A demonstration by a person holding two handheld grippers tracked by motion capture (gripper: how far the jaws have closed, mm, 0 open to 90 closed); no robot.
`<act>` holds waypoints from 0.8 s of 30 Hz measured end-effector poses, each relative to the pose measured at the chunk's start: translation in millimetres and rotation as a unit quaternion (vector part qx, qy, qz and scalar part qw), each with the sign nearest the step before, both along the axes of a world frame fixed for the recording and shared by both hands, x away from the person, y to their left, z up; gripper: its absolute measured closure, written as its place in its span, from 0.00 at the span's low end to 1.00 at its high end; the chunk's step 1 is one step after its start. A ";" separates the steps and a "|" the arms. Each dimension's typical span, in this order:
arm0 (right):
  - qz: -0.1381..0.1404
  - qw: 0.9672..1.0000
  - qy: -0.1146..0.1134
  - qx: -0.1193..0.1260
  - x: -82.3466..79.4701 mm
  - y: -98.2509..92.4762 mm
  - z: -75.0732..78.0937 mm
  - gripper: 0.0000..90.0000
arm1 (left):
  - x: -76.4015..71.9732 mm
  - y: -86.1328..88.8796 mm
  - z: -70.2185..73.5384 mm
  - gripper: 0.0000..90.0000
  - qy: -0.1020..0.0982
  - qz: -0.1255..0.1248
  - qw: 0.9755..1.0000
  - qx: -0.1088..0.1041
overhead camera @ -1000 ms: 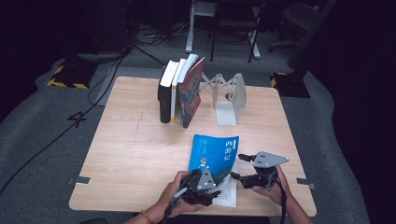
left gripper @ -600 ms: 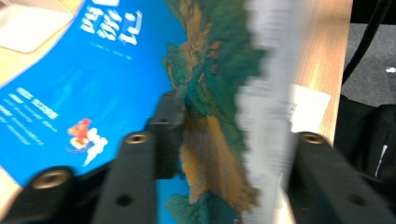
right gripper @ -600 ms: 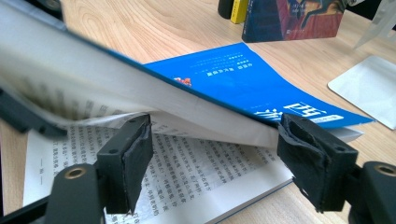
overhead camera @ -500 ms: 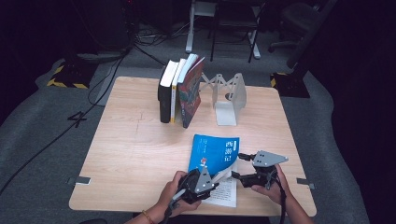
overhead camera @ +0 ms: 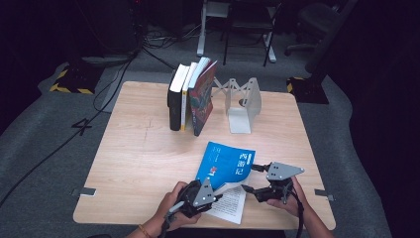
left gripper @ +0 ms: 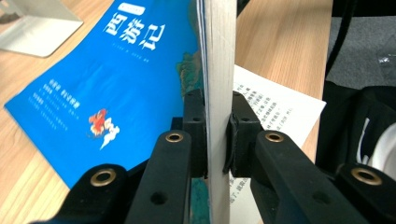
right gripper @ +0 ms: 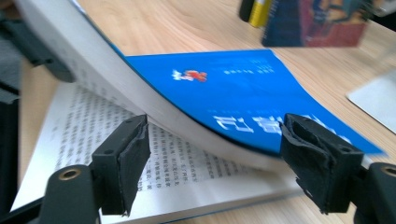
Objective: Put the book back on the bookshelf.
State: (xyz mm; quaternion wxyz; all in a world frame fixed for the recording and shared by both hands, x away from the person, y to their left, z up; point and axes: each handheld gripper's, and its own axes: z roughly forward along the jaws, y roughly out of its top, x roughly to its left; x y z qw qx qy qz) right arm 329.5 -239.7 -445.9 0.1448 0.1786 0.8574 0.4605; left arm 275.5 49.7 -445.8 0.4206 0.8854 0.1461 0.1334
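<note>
Left gripper (left gripper: pixel 217 135): jaws have just been closing and now pinch a thick block of pages of the blue book (overhead camera: pixel 227 164), pads pressed on both faces of the block. Compared with the high view a second ago, the near part of the book, cover included, is lifted off the counter (overhead camera: pixel 138 148) and bowed upward, with a printed page (overhead camera: pixel 233 203) laid bare beneath it. Reading: the book is being opened, or flipped, from its near edge; grip looks secure.

Right gripper (right gripper: pixel 215 154): jaws open wide, one pad on each side of the curved page block, touching neither side as far as I can tell. It sits at the book's right edge in the high view, hand unmoved from the earlier frames. Likely ready to take or steady the lifted part.

Book position: near edge of the counter, right of centre, well apart from the row of upright books (overhead camera: pixel 190 96) and the white bookend (overhead camera: pixel 242 104) toward the far edge.

Hard to make out:
- the book's spine, and how many pages are lifted;
- the left pads in the high view, hidden under the grey plate;
- the near edge of the bare page, covered by the hands.
</note>
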 end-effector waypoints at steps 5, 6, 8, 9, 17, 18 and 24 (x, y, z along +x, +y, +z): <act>0.025 1.000 -0.001 -0.015 3.2 12.1 -4.4 0.29 | 2.9 17.0 1.1 0.90 0.007 -0.001 1.000 -0.004; 0.026 0.999 -0.003 -0.020 4.6 14.5 -5.8 0.30 | 3.4 20.2 0.8 0.90 0.009 -0.003 1.000 -0.005; 0.028 0.999 -0.005 -0.027 7.6 18.1 -8.1 0.32 | 4.9 28.2 1.1 0.90 0.013 -0.003 1.000 -0.004; 0.023 0.999 -0.008 -0.036 9.8 20.0 -9.9 0.33 | 5.5 30.8 1.3 0.90 0.015 0.000 1.000 -0.005; 0.047 0.998 -0.023 -0.039 19.9 19.1 -13.3 0.60 | 10.5 58.6 3.3 0.89 0.016 0.019 1.000 -0.010; 0.051 0.998 -0.025 -0.037 20.1 19.5 -13.2 0.63 | 12.2 61.9 2.8 0.88 0.017 0.020 1.000 -0.012; 0.066 0.996 -0.031 -0.041 17.5 26.9 -11.8 0.74 | 20.5 75.8 1.3 0.84 0.015 0.034 0.999 -0.006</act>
